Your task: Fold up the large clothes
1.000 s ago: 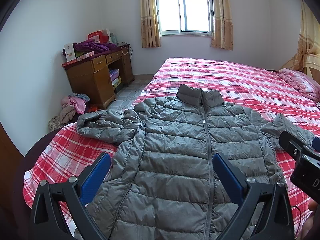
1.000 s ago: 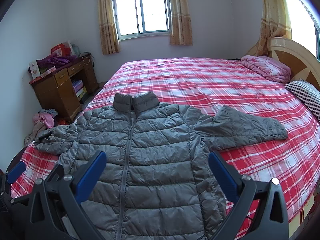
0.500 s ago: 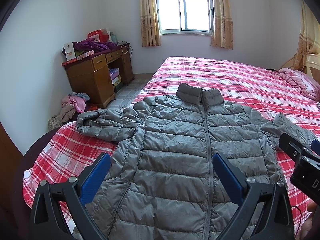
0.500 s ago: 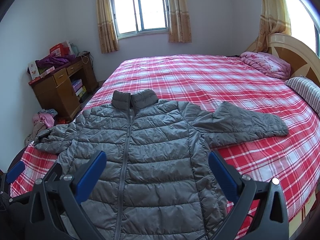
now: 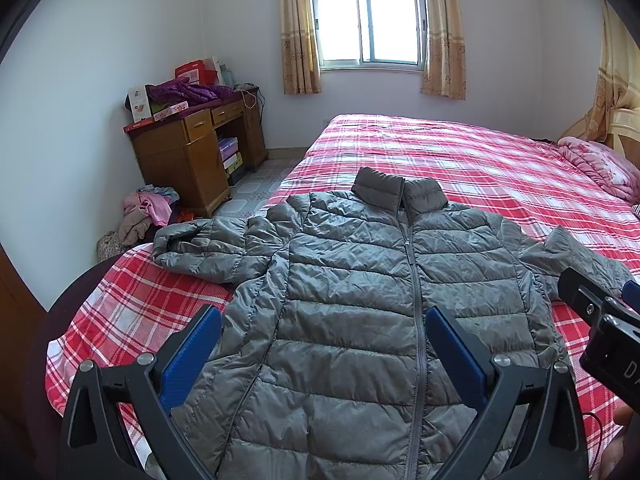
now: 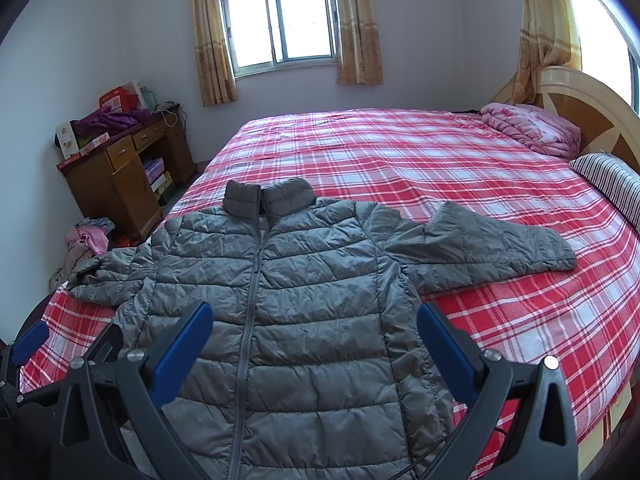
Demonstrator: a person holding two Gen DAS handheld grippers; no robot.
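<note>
The left hand-held gripper (image 5: 322, 350) hovers above the lower front of a grey puffer jacket (image 5: 360, 304), its two blue-padded fingers (image 5: 191, 356) spread wide apart with nothing between them. The right hand-held gripper (image 6: 314, 346) hangs over the same part of the jacket, its blue pads (image 6: 182, 346) equally wide and holding nothing. In the left wrist view the black body of the right hand-held gripper shows at the right edge.

The jacket lies flat, front up and zipped closed, at the near end of a bed (image 6: 440, 168) covered with a red, white and pink plaid sheet. Its collar (image 6: 268, 198) stands up, pointing away from the cameras. One sleeve (image 6: 500, 248) stretches out across the sheet toward the headboard side; the other sleeve (image 5: 200, 248) is bunched near the bed's opposite edge.

Farther off, a folded pink quilt (image 6: 532, 130) and a striped pillow (image 6: 612, 184) rest by the wooden headboard. A wooden desk (image 5: 188, 156), piled with boxes and purple clothing, stands against the wall beside a curtained window (image 5: 368, 24). A heap of clothes (image 5: 148, 212) lies on the floor by the desk.
</note>
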